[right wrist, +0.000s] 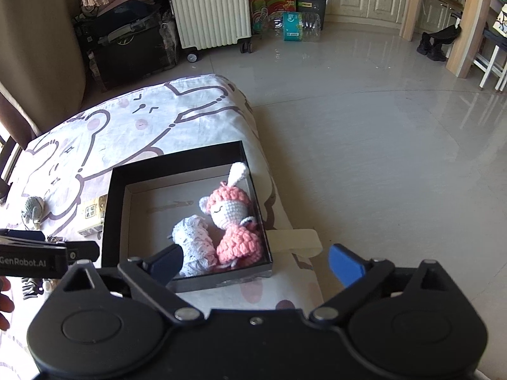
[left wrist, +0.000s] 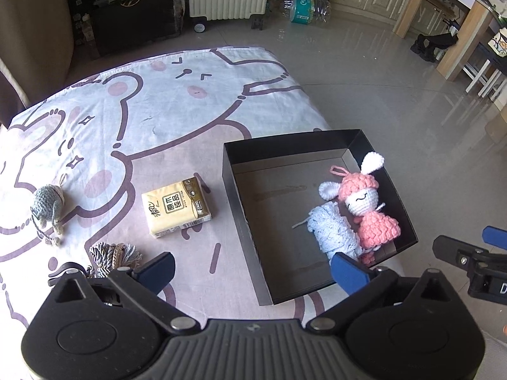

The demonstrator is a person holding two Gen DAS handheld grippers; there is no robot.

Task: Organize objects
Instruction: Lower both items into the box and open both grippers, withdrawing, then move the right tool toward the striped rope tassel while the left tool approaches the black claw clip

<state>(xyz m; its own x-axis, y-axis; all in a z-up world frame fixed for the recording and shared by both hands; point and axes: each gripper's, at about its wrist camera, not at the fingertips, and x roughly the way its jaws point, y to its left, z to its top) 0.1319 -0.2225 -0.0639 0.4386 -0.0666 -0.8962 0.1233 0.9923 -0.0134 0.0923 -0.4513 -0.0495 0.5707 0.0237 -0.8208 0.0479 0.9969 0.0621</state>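
A black open box sits at the table's right edge. Inside lie a pink crochet doll and a pale blue lace roll. On the cartoon-print cloth left of the box lie a yellow tissue pack, a grey crochet mouse and a braided cord bundle. My left gripper is open and empty above the box's near left corner. My right gripper is open and empty above the box's near edge.
The table ends just right of the box, with tiled floor beyond. A white suitcase, dark bags, a water bottle pack and wooden furniture legs stand far behind. The right gripper's body shows in the left wrist view.
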